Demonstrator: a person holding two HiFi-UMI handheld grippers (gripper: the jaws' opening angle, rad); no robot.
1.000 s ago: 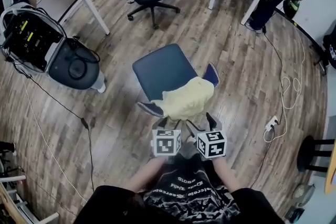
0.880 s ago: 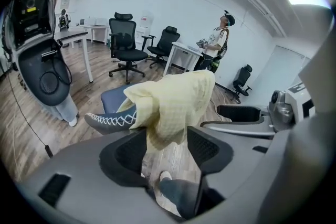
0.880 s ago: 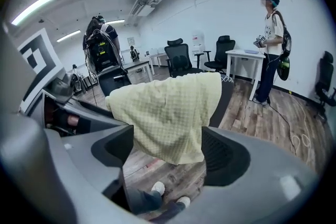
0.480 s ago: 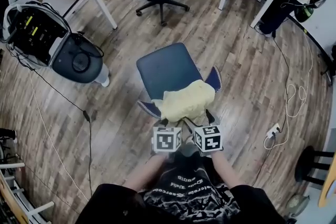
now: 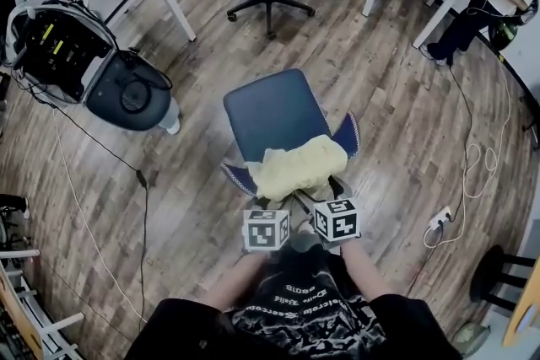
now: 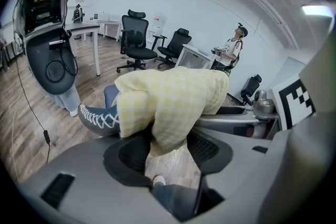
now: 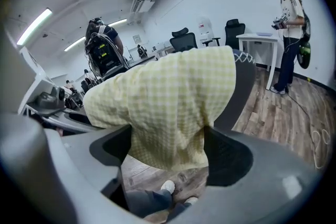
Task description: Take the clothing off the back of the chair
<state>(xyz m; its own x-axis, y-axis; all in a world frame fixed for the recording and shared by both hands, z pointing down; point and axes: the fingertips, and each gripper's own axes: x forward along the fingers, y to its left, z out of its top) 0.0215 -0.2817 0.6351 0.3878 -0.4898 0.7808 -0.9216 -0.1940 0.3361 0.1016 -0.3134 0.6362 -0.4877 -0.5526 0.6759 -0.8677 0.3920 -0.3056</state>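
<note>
**Head view.** A chair (image 5: 272,110) with a dark blue seat stands on the wooden floor (image 5: 396,97) just in front of the person. A pale yellow checked garment (image 5: 297,166) is draped over the chair's backrest, on the side nearest the person. It covers most of the backrest, and only the laced blue wings stick out at either end. The left gripper (image 5: 268,205) and the right gripper (image 5: 325,196) are held side by side, just behind the backrest. Both point down at the hanging cloth.

**Left gripper view.** The left gripper (image 6: 169,153) has its jaws apart. The lower edge of the garment (image 6: 168,99) hangs down between them. The fold lies against the left pad (image 6: 131,157), and a clear gap of floor shows between the cloth and the right pad (image 6: 209,150), so nothing is clamped. The laced blue wing of the chair (image 6: 98,118) shows to the left of the cloth.

**Right gripper view.** The right gripper (image 7: 168,157) has its jaws spread wide, and they have just been opening. The hem of the garment (image 7: 168,97) hangs between them, loose and not pinched. The dark edge of the chair (image 7: 244,86) rises behind the cloth on the right. A person (image 7: 289,34) stands farther back beside a white desk (image 7: 260,39).
</note>
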